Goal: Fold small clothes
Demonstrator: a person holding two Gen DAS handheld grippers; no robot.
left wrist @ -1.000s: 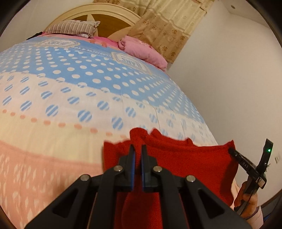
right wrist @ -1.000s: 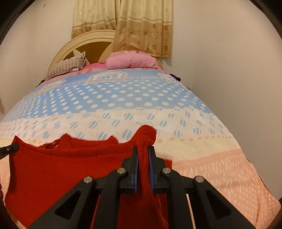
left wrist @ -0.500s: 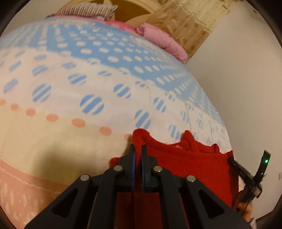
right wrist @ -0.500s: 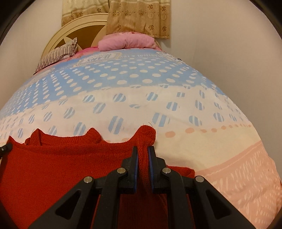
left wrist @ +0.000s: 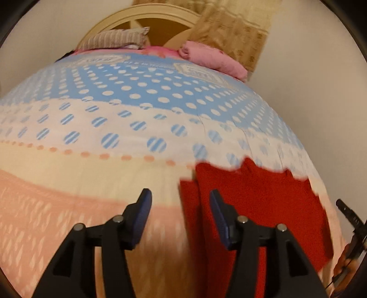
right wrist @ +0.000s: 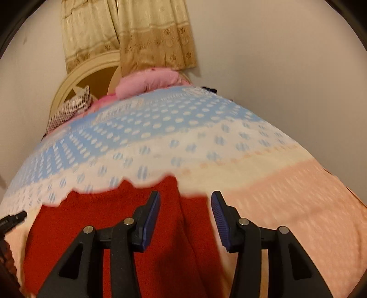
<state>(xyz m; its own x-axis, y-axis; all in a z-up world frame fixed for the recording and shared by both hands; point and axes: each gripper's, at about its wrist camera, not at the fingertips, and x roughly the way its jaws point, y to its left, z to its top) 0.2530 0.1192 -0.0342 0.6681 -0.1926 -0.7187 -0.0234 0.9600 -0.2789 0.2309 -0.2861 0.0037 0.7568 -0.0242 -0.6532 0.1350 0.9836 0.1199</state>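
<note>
A small red knit sweater (left wrist: 263,201) lies flat on the bed's dotted cover (left wrist: 137,114), neckline towards the headboard. My left gripper (left wrist: 181,208) is open and empty, just above the sweater's left edge, its right finger over the cloth. In the right wrist view the sweater (right wrist: 103,220) fills the lower left. My right gripper (right wrist: 185,211) is open and empty above the sweater's right shoulder. The other gripper's tip shows at the right edge of the left view (left wrist: 348,215) and at the left edge of the right view (right wrist: 13,220).
The bed cover is blue, white, cream and pink in bands. A striped pillow (left wrist: 117,39) and a pink pillow (left wrist: 213,57) lie at the headboard (left wrist: 160,20). A curtain (right wrist: 137,34) hangs behind. A white wall runs along the bed's right side.
Both grippers have opened and let go of the sweater's shoulders. The sweater now lies flat on the bed. Both grippers have pulled back and outward a little.
</note>
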